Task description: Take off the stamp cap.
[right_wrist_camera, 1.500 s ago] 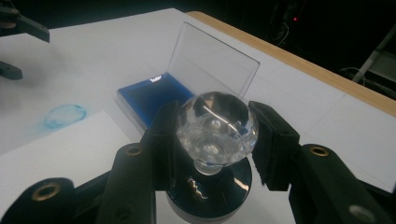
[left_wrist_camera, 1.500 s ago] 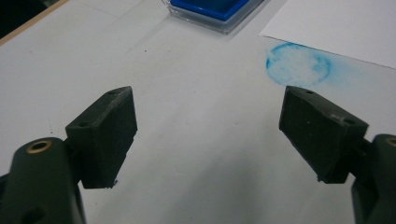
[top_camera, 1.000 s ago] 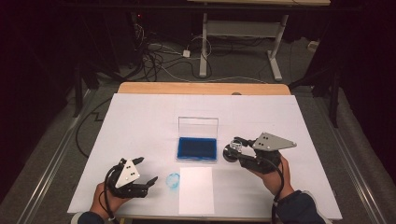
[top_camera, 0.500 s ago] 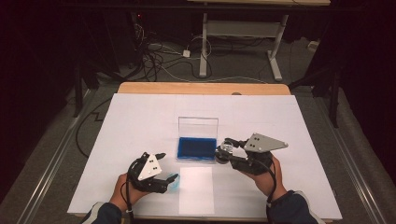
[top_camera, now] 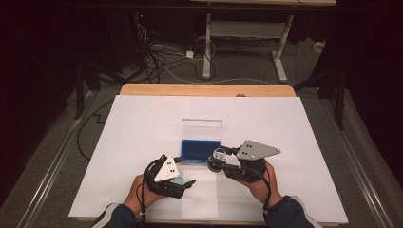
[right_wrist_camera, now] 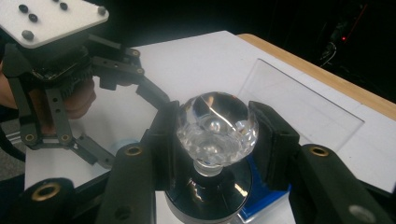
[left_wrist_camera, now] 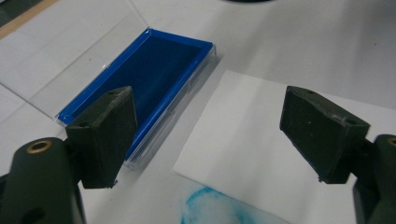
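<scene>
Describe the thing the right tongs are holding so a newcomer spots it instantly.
Start at the white-covered table, then find the open blue case at its middle. Just right of it, the right tongs grip a clear faceted glass knob on a round dark base, the sole transparent, ball-shaped item there.

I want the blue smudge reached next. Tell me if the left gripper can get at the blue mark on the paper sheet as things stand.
Probably yes. The left gripper is open with nothing between its jaws, and the blue mark lies just below them on the paper sheet. The blue box sits off to one side, apart from it.
</scene>
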